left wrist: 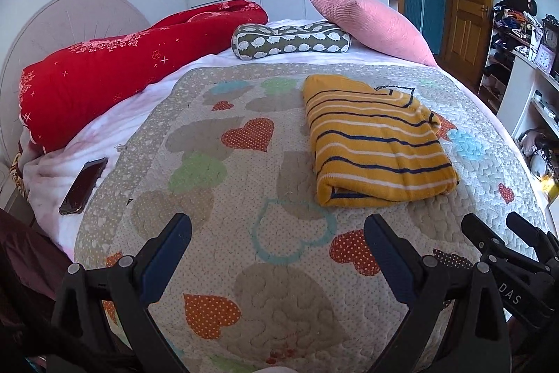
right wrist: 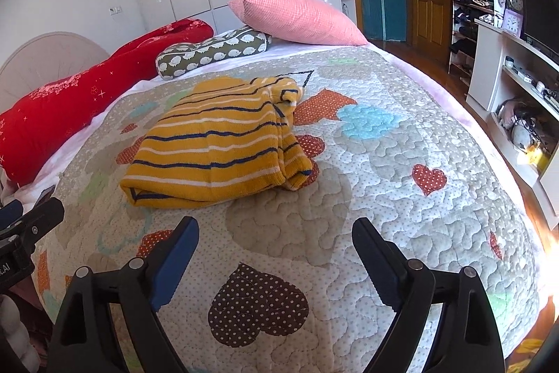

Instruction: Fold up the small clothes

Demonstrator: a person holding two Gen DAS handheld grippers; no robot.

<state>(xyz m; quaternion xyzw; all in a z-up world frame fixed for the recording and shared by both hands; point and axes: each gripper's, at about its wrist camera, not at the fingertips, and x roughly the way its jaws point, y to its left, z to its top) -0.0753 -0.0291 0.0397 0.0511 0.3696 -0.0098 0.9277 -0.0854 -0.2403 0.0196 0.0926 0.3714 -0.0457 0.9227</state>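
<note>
Yellow striped sweater (left wrist: pixel 377 138) lies folded on heart quilt (left wrist: pixel 223 191) of bed, w/ left tongs (left wrist: pixel 277 254) & right tongs (right wrist: pixel 276 259) both released, nothing btwn them.

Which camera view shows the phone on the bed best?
The left wrist view. There the phone lies in full sight on the white sheet, beside the left edge of the quilt. In the right wrist view only a dark sliver shows at the far left edge, too little to identify.
</note>
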